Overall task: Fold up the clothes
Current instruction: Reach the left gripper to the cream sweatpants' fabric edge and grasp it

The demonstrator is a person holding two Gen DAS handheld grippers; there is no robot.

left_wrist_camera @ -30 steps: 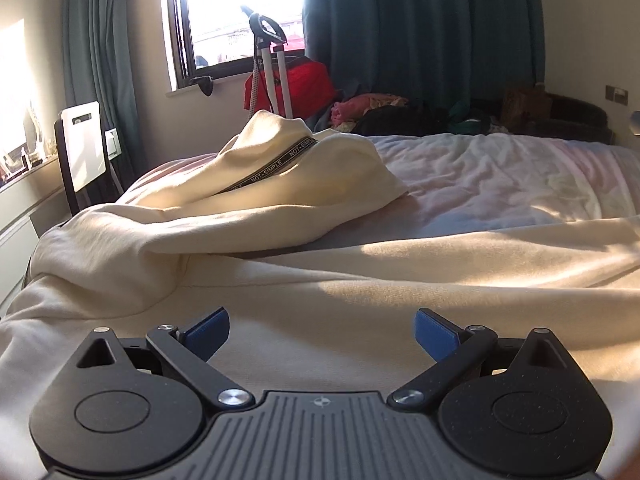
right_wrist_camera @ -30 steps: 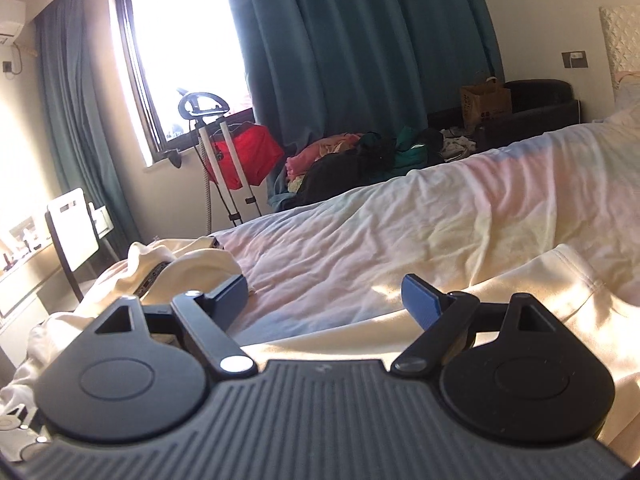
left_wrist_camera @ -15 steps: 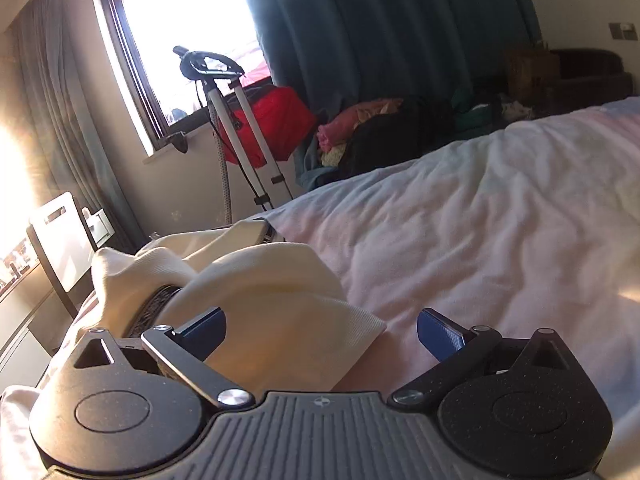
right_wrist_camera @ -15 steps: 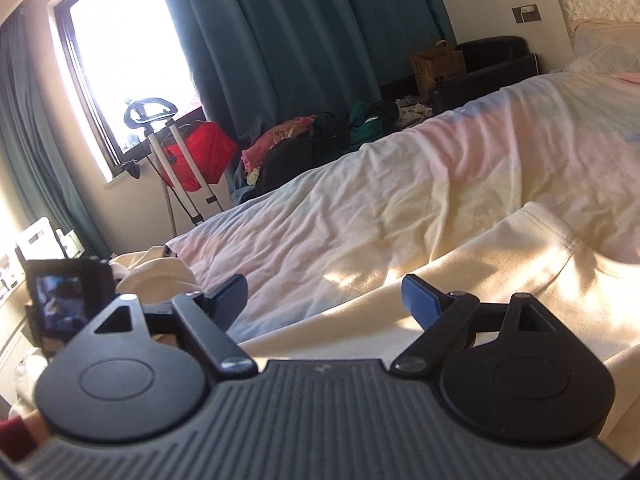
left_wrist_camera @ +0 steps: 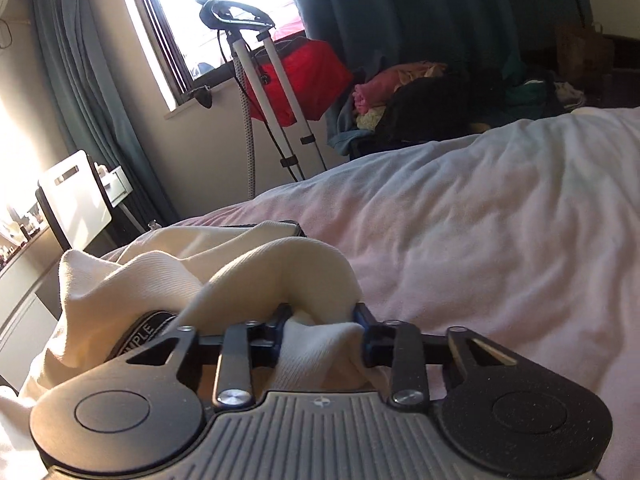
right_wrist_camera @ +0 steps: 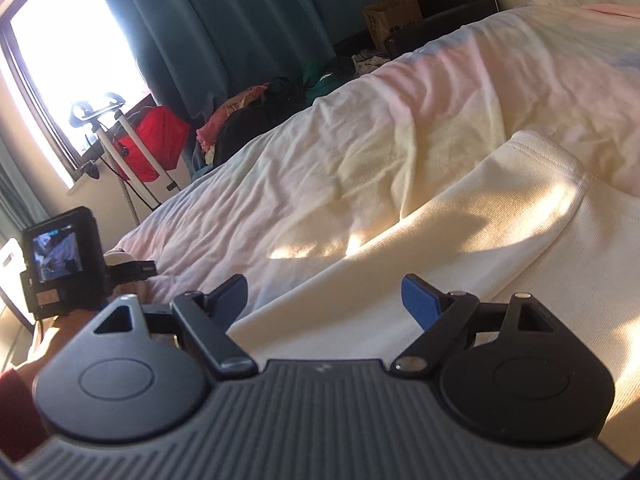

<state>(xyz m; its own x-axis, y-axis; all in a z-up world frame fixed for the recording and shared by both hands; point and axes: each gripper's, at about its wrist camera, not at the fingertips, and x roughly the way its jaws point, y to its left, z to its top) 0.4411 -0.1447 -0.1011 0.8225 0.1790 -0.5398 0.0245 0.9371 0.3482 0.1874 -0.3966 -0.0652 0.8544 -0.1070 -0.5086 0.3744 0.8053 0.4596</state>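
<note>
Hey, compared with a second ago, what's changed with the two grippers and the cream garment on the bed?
The left gripper moved along the garment to its bunched collar end, and its fingers have just been closing; they now pinch a fold there. The right gripper dipped a little toward the flat hem part and is unchanged otherwise: open, holding nothing. The bed looks the same.

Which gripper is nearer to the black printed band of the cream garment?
Left. The left gripper, closed on the cream garment, is right beside the printed band. The right gripper hangs open over the garment's other end.
</note>
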